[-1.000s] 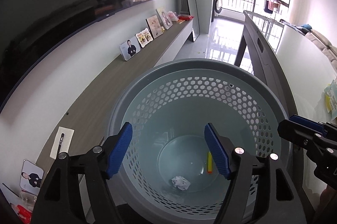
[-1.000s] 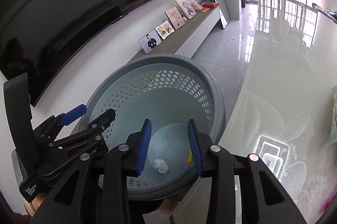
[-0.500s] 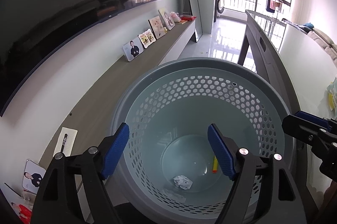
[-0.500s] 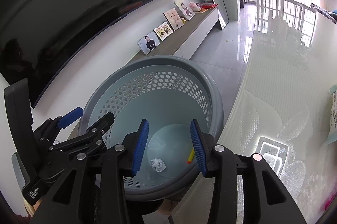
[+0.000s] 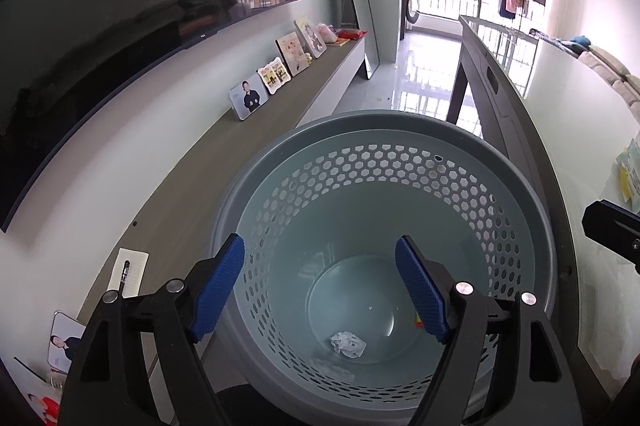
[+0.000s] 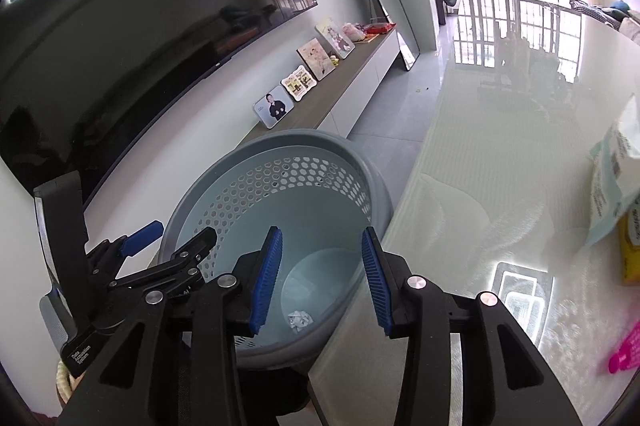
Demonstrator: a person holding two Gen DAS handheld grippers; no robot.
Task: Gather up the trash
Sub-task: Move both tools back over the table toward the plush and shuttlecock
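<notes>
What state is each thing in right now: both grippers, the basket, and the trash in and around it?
left gripper: jaws opening, nothing between them, above the basket.
right gripper: open, empty.
basket: upright, nearly empty.
crumpled paper: lying on the basket floor.
yellow item: in the basket, mostly hidden behind a finger.
pink item: on the table, not yet collected.

The basket [image 5: 384,145] mouth is open above; the table [image 6: 500,165] edge touches its right rim.
</notes>
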